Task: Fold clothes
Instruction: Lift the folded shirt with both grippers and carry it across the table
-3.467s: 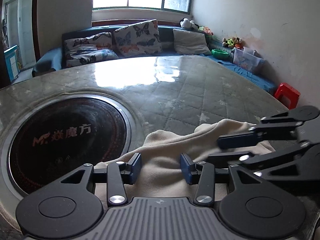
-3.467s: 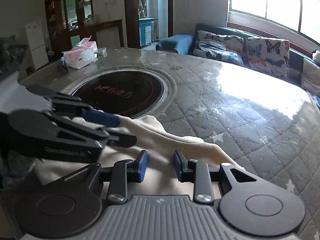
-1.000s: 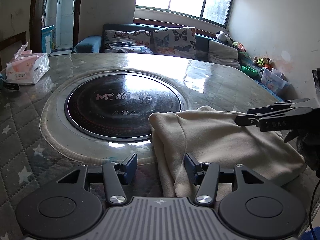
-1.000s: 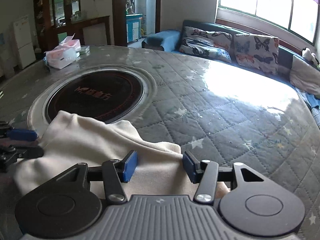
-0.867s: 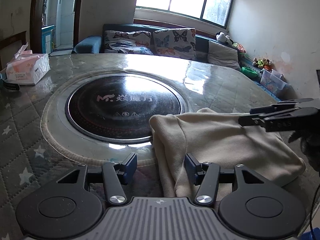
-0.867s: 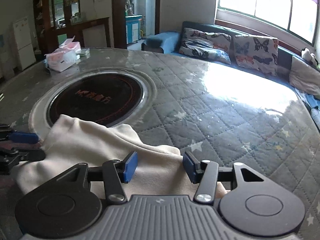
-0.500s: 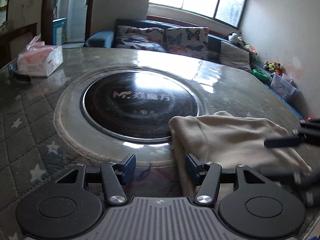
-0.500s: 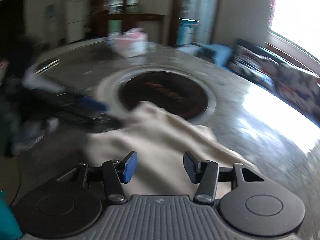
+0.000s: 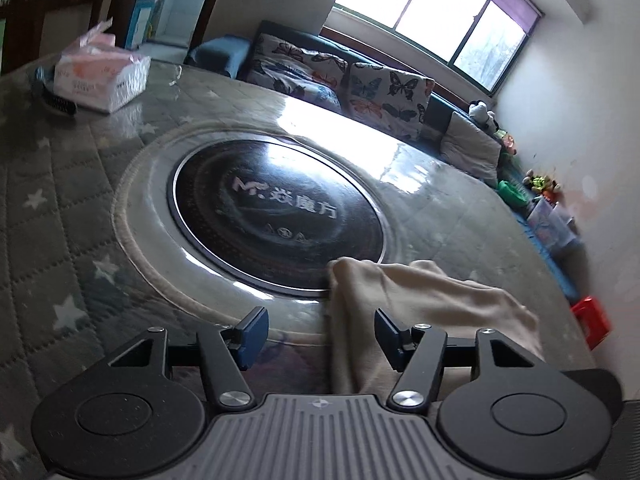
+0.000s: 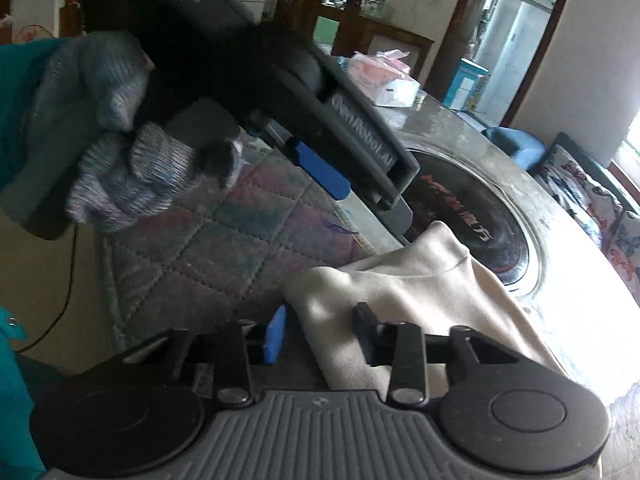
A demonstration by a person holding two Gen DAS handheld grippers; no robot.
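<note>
The cream garment (image 9: 420, 296) lies bunched on the quilted counter (image 9: 60, 216), near right of the black round hob (image 9: 276, 216). Both claws, left (image 9: 320, 338) and right (image 10: 318, 334), gape wide, seemingly above it. A sofa (image 9: 340, 76) lines the far windowed wall.

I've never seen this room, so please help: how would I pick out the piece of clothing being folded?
Find the big round table with the black glass disc in its middle. At the disc's near right edge lies the cream garment, soft and rumpled. It's the only cloth there; the pink tissue box sits far across.
</note>
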